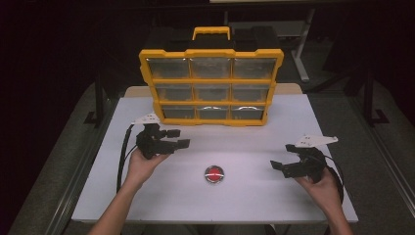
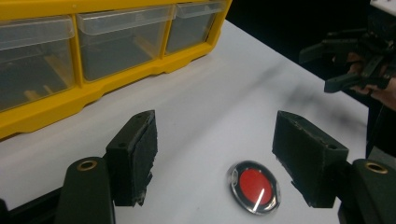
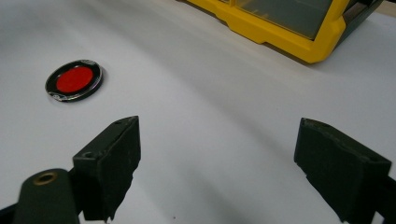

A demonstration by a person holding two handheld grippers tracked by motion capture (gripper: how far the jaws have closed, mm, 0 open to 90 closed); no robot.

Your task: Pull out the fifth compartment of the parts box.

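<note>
Glass-topped round disc with a red centre and black rim (image 1: 214, 174) lies near the table's (image 1: 147, 196) front edge, midway along it, apart from your grippers. It looks light, stiff and slippery, so pinch it across the rim. Your left gripper (image 2: 215, 154) and right gripper (image 3: 217, 163) both stand apart, holding nothing.

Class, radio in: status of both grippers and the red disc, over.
Left gripper open, empty, above the table. Right gripper open, empty. Red disc flat between them, untouched. Yellow organizer behind; nothing in the way.
</note>
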